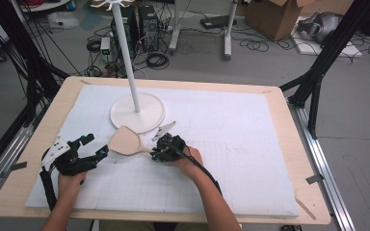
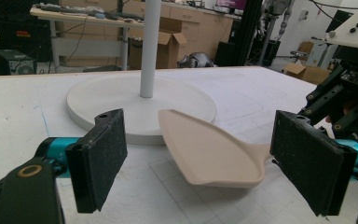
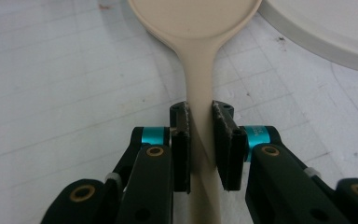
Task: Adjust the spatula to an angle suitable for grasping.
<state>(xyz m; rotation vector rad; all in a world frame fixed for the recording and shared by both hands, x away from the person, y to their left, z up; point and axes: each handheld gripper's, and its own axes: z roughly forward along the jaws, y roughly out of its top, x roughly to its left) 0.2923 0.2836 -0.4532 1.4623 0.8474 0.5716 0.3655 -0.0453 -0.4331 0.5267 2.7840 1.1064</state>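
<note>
The spatula [image 1: 127,141] is pale beige and smooth, with a broad rounded blade and a slim flat handle. It lies on the white foam mat [image 1: 231,144], blade just beside the round base [image 1: 147,115] of the white stand, the blade lifted slightly off the mat in the left gripper view. Your right gripper [image 3: 200,140] is clamped on the handle, its 2 black pads pressing both sides. Your left gripper [image 2: 200,158] stands wide apart, its 2 rough black pads flanking the blade [image 2: 209,151] without touching it. The mat carries a faint printed grid and covers a light wooden worktop [image 1: 298,144] with rounded corners. A thin white pole [image 1: 126,57] rises from the flat disc.
</note>
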